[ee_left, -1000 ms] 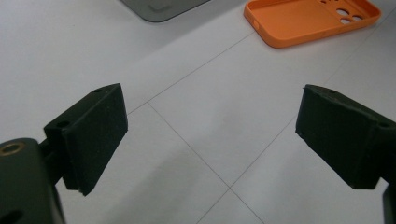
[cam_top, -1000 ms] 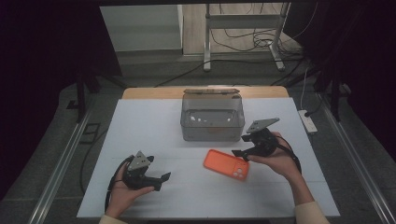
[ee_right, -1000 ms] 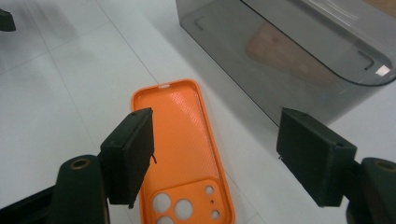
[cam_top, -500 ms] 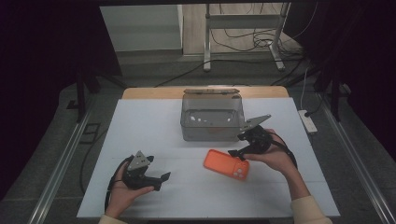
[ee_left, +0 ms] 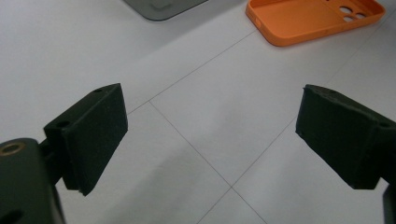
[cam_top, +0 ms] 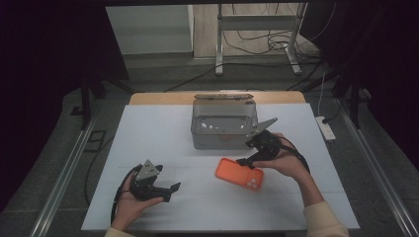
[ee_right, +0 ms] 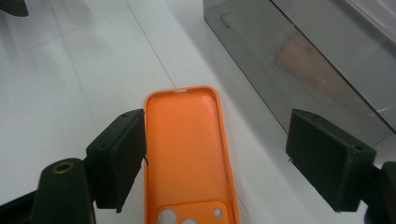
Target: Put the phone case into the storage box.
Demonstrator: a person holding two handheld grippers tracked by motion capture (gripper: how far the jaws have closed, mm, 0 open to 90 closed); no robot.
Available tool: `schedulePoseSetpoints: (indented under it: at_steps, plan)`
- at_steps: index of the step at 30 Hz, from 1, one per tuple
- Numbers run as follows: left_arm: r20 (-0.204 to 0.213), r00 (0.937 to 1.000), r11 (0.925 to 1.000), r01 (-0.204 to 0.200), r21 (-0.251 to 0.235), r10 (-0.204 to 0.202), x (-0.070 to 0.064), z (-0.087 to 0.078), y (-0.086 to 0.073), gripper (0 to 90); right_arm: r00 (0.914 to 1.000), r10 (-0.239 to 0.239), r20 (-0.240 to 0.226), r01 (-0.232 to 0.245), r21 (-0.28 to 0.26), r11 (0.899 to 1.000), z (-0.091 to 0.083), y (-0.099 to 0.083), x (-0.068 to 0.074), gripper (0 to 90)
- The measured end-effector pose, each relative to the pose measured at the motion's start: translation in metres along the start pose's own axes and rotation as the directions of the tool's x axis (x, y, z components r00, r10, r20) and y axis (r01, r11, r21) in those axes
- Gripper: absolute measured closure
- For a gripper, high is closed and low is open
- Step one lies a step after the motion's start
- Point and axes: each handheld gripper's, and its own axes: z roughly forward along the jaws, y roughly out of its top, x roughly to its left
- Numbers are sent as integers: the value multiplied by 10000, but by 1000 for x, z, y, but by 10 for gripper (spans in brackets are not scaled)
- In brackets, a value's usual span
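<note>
I have the right tongs (ee_right: pixel 215 158) spread wide over the orange case (ee_right: pixel 187 154), gripping nothing; in the right gripper view the case lies flat and hollow side up in the lower centre of the frame, its left rim just beside the left jaw and its right rim well apart from the right jaw. In the high view the case (cam_top: pixel 239 174) sits right of centre on the white surface (cam_top: pixel 163 133), just below the grey box (cam_top: pixel 225 126), with the right tongs (cam_top: pixel 245 161) over its upper right edge. The left tongs (cam_top: pixel 174 189) rest in the lower left of that frame, well apart from the case. In the left gripper view the left tongs (ee_left: pixel 212 135) are wide open and empty above bare surface, with the case (ee_left: pixel 317 18) in the upper right.
</note>
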Motion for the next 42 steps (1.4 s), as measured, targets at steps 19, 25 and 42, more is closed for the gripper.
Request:
schedulePoseSetpoints:
  at_steps: [19,25,42]
  plan:
    - [-10,10000,10000,2,-22,-2,0,-1,0,93,9998,-65,-179,83,1067,9943,27,1,-4,199]
    - [-60,10000,10000,26,6,-26,1,0,0,95,10000,48,-37,-43,1240,9923,31,-3,-8,210]
    - [-62,10000,10000,73,-5,-73,-1,0,1,98,9997,203,114,-220,1872,9821,46,-14,-15,241]
